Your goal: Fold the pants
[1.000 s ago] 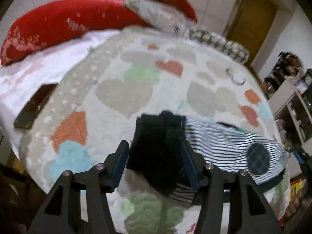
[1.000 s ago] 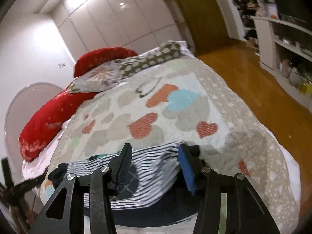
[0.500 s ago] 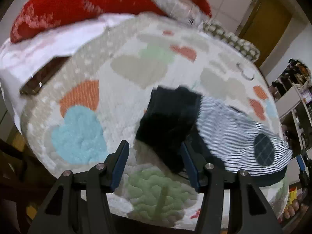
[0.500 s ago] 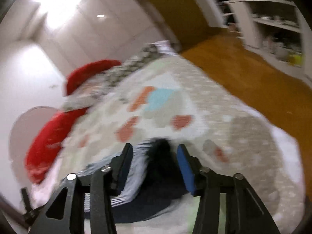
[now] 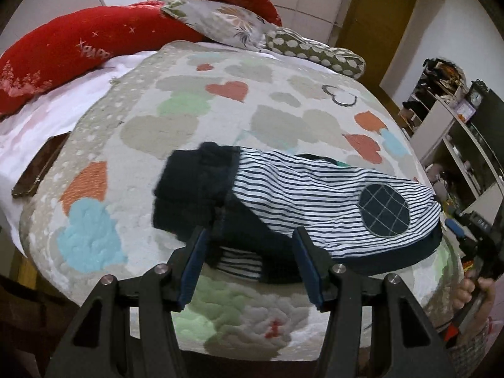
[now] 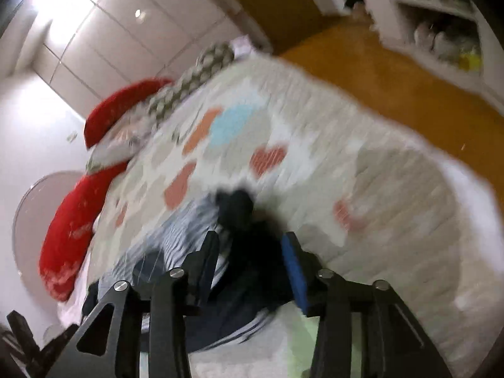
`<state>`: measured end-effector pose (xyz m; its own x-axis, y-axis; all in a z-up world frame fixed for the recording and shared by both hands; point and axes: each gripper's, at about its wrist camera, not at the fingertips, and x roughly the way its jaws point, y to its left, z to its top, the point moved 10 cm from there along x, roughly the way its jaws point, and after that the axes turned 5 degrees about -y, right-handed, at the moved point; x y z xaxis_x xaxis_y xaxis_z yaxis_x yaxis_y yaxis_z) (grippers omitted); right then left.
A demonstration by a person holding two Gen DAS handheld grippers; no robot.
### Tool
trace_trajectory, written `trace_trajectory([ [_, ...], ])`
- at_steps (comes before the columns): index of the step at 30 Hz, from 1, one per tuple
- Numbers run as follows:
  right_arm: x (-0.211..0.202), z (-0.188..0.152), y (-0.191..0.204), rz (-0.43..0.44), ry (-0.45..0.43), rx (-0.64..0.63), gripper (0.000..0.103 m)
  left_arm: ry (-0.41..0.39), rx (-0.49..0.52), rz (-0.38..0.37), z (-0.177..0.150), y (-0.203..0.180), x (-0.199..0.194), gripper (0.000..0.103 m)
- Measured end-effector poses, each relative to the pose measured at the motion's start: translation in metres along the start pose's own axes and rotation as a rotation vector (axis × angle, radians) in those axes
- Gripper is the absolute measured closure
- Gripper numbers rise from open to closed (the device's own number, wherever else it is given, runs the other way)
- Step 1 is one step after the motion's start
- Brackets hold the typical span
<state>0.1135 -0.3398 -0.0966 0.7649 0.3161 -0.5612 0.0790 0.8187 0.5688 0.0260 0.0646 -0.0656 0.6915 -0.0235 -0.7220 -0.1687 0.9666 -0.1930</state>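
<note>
Striped navy-and-white pants [image 5: 318, 201] with a dark checked round patch [image 5: 382, 212] lie folded on the heart-patterned blanket [image 5: 195, 119], dark cuffs [image 5: 195, 186] at the left. My left gripper [image 5: 250, 263] is open and empty, pulled back above the pants' near edge. In the blurred right wrist view my right gripper [image 6: 249, 267] is open over the pants' dark end [image 6: 239, 211], and it holds nothing that I can see.
Red pillows [image 5: 75, 47] and patterned cushions [image 5: 226, 22] lie at the bed's head. A phone [image 5: 41, 170] rests on the white sheet at left. Shelves [image 5: 456, 138] stand right of the bed, with wooden floor [image 6: 393, 72] beside it.
My left gripper let go of the dark cuffs and drew back; the cuffs now lie on the blanket. My right gripper swung fast and tilted, blurring its view.
</note>
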Motion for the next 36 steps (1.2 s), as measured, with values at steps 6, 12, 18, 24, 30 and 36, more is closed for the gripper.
trace_trajectory([
  [6,0.014,0.013,0.013,-0.002,0.045,-0.067,0.044,0.038,-0.015,-0.035,-0.008,-0.010,0.008,0.048],
  [12,0.038,0.008,0.041,0.059,0.075,-0.140,0.088,0.027,-0.030,-0.034,-0.008,-0.003,0.002,0.048],
  [18,-0.007,0.025,0.052,0.103,-0.010,-0.092,0.093,0.028,-0.026,-0.056,-0.010,-0.005,0.000,0.048],
  [24,-0.032,0.019,0.026,0.054,-0.023,-0.085,0.097,0.042,-0.022,-0.069,-0.014,-0.011,0.003,0.048],
  [30,-0.024,0.004,0.039,0.200,0.058,-0.002,0.081,0.055,-0.014,-0.074,-0.017,-0.017,0.006,0.048],
  [36,0.006,-0.020,0.049,0.180,0.151,0.014,0.071,0.055,-0.024,-0.078,-0.018,-0.015,0.005,0.048],
])
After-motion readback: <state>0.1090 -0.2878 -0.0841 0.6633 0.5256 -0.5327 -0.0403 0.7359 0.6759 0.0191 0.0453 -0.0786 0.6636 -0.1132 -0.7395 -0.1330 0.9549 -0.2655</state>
